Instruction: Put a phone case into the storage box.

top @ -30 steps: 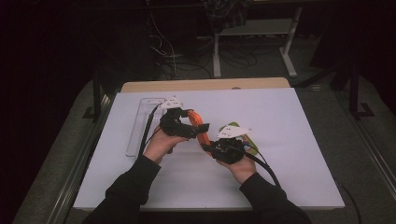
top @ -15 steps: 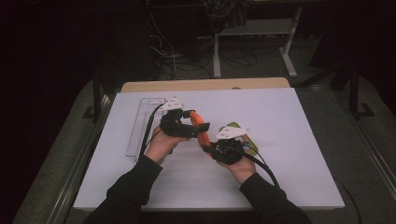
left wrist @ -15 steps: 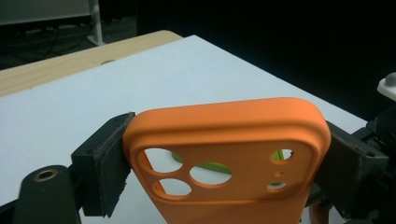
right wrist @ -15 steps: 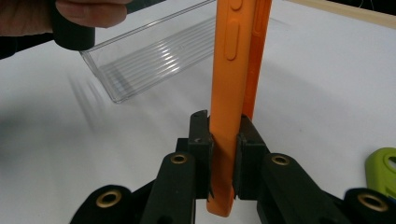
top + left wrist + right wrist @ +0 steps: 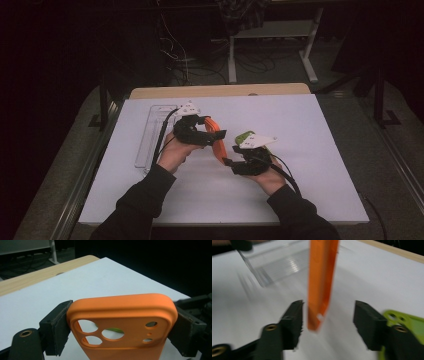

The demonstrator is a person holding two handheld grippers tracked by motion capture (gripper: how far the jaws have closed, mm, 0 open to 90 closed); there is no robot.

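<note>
An orange phone case (image 5: 216, 140) hangs in the air above the middle of the white tabletop (image 5: 310, 130), held between the person's two hands. The left claw (image 5: 122, 325) is clenched on it — in the left gripper view its two black jaws press on the case's opposite side edges, near the end that carries the camera cutouts. The case faces that camera with its openings showing, and a bit of green shows through one of them.

The right claw (image 5: 328, 322) is released: in the right gripper view its jaws stand well apart, with the lower end of the case, seen edge-on, hanging between them. The case is nearer one jaw, though that view is blurred and I cannot tell whether it touches. A green part of the gripper shows at the bottom right there.

In the high view the left hand (image 5: 172, 152) and right hand (image 5: 267, 175) sit close together near the tabletop's middle. A clear plastic tray (image 5: 150, 135) lies flat toward the left edge, with the left gripper's cable (image 5: 162, 135) running over it. A strip of wood (image 5: 220, 90) shows along the far edge.
</note>
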